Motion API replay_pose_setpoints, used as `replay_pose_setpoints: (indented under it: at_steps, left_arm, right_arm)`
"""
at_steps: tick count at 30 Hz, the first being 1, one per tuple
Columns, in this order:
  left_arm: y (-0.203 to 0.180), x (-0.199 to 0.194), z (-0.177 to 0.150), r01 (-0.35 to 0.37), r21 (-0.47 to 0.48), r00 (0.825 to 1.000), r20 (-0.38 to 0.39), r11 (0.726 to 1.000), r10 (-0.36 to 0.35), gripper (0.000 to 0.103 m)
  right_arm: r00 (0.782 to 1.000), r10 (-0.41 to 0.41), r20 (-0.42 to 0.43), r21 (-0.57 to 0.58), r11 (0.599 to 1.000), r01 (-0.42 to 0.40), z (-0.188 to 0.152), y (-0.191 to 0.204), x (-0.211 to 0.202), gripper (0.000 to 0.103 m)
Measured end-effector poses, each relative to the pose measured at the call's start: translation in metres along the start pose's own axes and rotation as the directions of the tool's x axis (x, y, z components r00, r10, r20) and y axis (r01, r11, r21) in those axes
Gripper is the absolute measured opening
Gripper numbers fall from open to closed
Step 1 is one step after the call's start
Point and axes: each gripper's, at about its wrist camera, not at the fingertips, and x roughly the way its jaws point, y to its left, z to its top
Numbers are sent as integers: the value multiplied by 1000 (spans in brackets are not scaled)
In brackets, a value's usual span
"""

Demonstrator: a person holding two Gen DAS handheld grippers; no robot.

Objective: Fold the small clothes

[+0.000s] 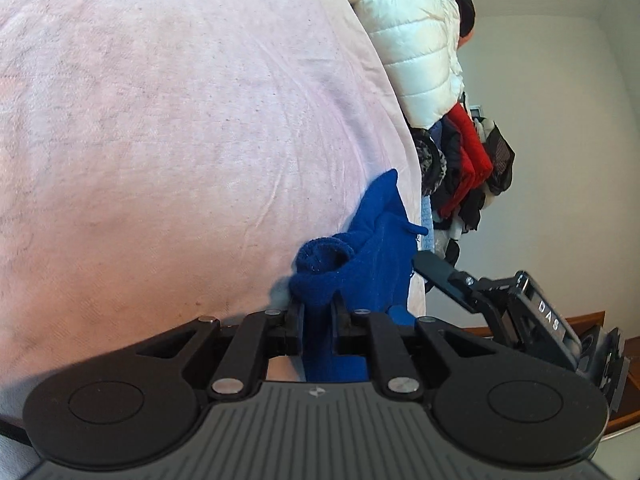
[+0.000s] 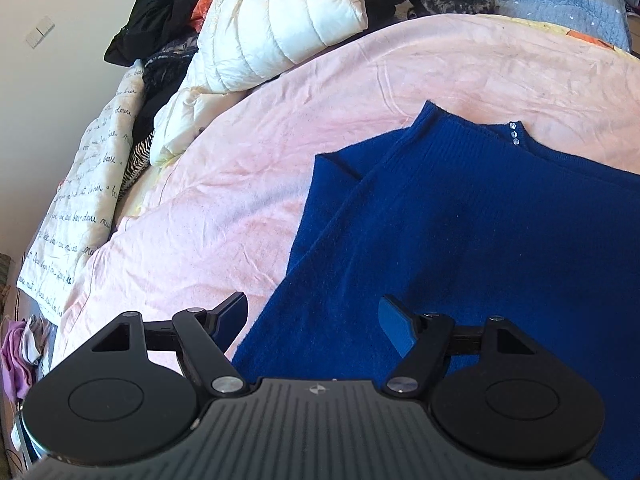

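Observation:
A dark blue knit sweater [image 2: 460, 220] lies flat on the pink bed sheet [image 2: 240, 200], its collar with small shiny beads toward the far side. My right gripper [image 2: 314, 308] hovers over the sweater's near left edge, jaws wide apart and nothing pinched. In the left wrist view my left gripper [image 1: 318, 308] is shut on a bunched blue sleeve cuff [image 1: 324, 264], and the fabric runs back between its fingers. One black finger of the right gripper [image 1: 436, 268] shows just to the right of that sleeve.
A white puffer jacket [image 2: 280, 20] and a heap of dark and red clothes [image 1: 472, 152] line the far side of the bed. A script-printed cloth [image 2: 88, 184] hangs at the left edge. A light blue knit [image 2: 560, 12] lies at the back right.

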Motion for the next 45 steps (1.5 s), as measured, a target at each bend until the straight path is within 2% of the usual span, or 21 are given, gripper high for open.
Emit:
replay_pose_setpoints:
  at_steps: [2,5,7,12,14,15,16,18,20,22,23,24,25,31,33,35,37,38,39,41,45]
  left_arm:
    - [-3,2,1,-15,-31,1000,-2,999,15,15]
    - [-7,-5,-2,8,-43,1000,10,999,-7,34]
    - [-9,-12,-4,36,-38,999,29,999,-35,59]
    - [-19,-4,2,8,9,1000,22,1000,-8,62]
    - [-25,2,2,-10,51,1000,14,999,9,58]
    - [-27,4,0,-36,78,999,14,996,35,39]
    - [-27,9,0,-74,101,997,4,992,74,6]
    - [-24,15,-3,-113,134,994,3,985,114,6]
    - [-31,12,-12,-135,240,991,57,961,125,6]
    - [-51,11,-32,-211,445,976,149,871,160,5]
    - [-65,8,-50,-253,576,964,220,777,150,5]
    - [-74,6,-64,-270,659,957,261,702,123,5]
    - [-79,6,-76,-274,714,956,277,645,99,5]
    - [-98,14,-127,-285,896,956,291,340,35,5]
    - [-99,20,-139,-290,920,956,292,262,33,5]
    - [-97,23,-146,-298,929,954,299,217,31,5]
    - [-97,26,-149,-305,932,952,305,196,28,5]
    - [-97,27,-149,-305,933,952,305,189,27,5]
    - [-97,27,-149,-305,933,952,305,190,28,5]
    - [-97,28,-146,-302,932,953,301,199,33,5]
    - [-99,25,-148,-297,934,955,296,199,31,5]
  right_arm:
    - [1000,-9,-12,2,1000,9,-3,-2,2,76]
    - [1000,5,-8,15,1000,-5,-4,-5,-3,76]
    - [1000,20,4,16,1000,-20,-4,-5,-8,76]
    - [999,42,20,9,999,-42,-2,-2,-15,76]
    - [999,41,26,10,999,-41,0,-1,-15,76]
    - [999,37,31,10,999,-37,1,-1,-15,76]
    - [999,31,36,13,999,-31,4,-2,-14,76]
    - [999,13,44,23,1000,-14,12,-4,-12,76]
    - [999,-2,38,30,1000,1,22,-4,-7,76]
    - [1000,-2,-14,14,1000,2,30,0,5,76]
    - [999,-10,-48,-3,1000,10,33,4,13,76]
    - [997,-25,-71,-28,999,23,36,9,19,76]
    - [995,-45,-87,-64,997,39,38,15,24,76]
    - [963,-184,-198,-220,965,139,50,37,58,76]
    - [951,-223,-215,-270,949,162,51,40,64,76]
    - [939,-256,-231,-302,936,181,52,39,68,75]
    - [931,-288,-223,-324,923,208,53,36,69,71]
    - [931,-293,-220,-316,924,216,54,32,69,55]
    - [934,-282,-221,-298,931,210,54,27,68,37]
    - [935,-292,-201,-306,926,223,54,18,64,16]
    - [964,-204,-173,-232,959,162,53,-7,45,10]
